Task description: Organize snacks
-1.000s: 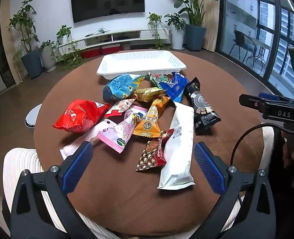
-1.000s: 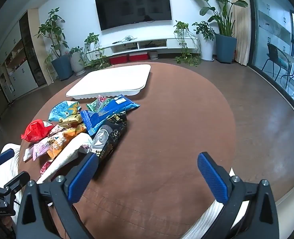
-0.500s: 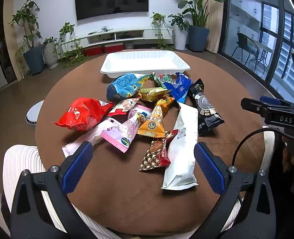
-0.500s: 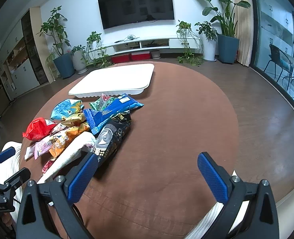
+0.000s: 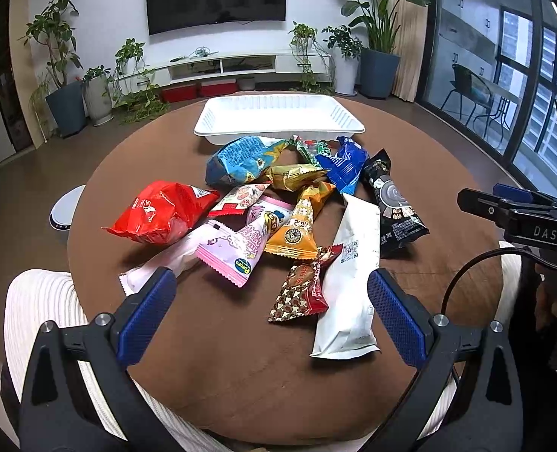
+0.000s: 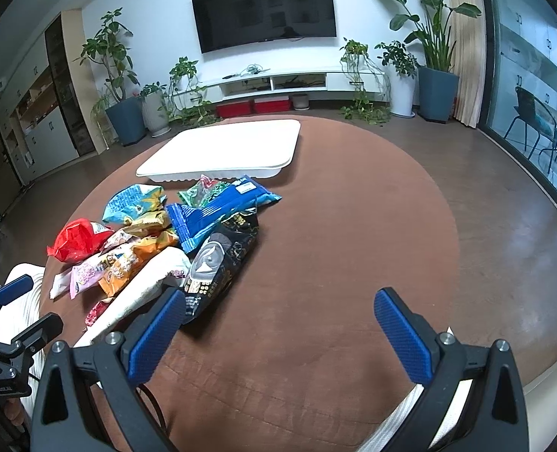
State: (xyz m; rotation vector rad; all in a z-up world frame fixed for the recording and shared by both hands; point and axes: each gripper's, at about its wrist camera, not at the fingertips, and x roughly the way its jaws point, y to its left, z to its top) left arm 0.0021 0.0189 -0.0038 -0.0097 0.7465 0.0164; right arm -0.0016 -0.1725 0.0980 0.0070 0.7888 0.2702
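Here the white tray [image 5: 278,128] holds nothing, snacks [image 5: 278,211] beside it, both jaws wide apart

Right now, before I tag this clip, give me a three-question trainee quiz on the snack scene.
1. True or false: the white tray already holds snacks.
2. Which packet lies nearest the left gripper? A) red bag B) long white packet C) blue bag
3. Fill in: the black packet lies nearest the right gripper, whose jaws are ____.

Key: 1 false, it is empty; 2 B; 3 open.
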